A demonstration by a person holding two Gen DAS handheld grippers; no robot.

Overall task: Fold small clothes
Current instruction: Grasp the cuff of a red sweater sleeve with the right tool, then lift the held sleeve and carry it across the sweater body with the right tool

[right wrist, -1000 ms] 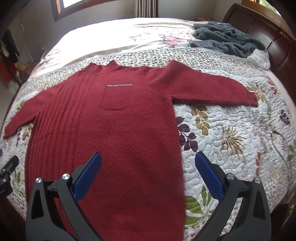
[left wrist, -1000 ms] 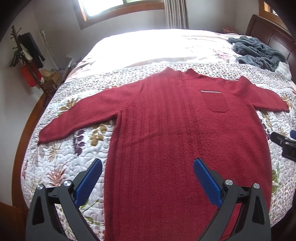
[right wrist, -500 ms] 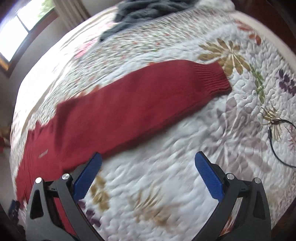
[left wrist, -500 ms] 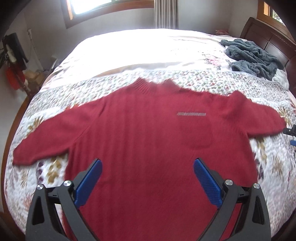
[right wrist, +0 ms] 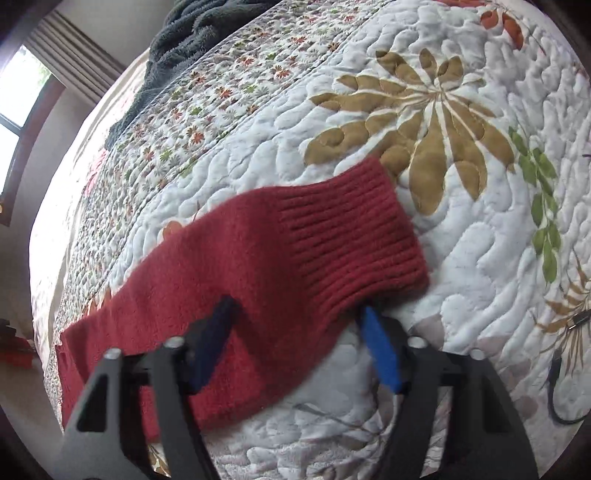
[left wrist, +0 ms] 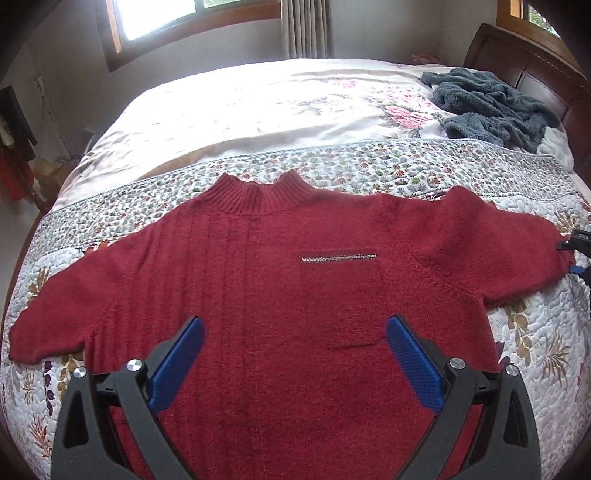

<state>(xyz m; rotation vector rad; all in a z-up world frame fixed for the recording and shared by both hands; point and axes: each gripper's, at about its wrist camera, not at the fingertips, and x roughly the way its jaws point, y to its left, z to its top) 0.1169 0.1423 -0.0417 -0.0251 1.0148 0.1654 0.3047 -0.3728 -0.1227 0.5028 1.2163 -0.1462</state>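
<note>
Open quilt [right wrist: 480, 236] is lying clear beyond the sleeve cuff [right wrist: 354, 236]. A black cable [right wrist: 557, 373] is trailing at far right. A grey blanket [left wrist: 491, 107] is heaping near the headboard, well apart from the red sweater [left wrist: 280, 295].

A red sweater [left wrist: 266, 295] lies flat and face up on the quilt [left wrist: 388, 173] of a bed [left wrist: 240, 107], sleeves spread toward the left and right edges. Its ribbed collar [left wrist: 258, 195] points toward the far edge; a chest pocket [left wrist: 340, 299] has a pale zipper-like strip along its top. The left gripper [left wrist: 295, 358] is over the sweater's body, its blue pads [left wrist: 177, 362] spread wide with nothing between them. At the right edge, by the sleeve's cuff, a bit of the right gripper [left wrist: 578, 254] shows; its state cannot be told. A grey blanket [left wrist: 491, 103] is bunched at the far right corner, near the dark headboard [left wrist: 524, 66]. A window [left wrist: 162, 18] and curtain [left wrist: 306, 27] are beyond.
</note>
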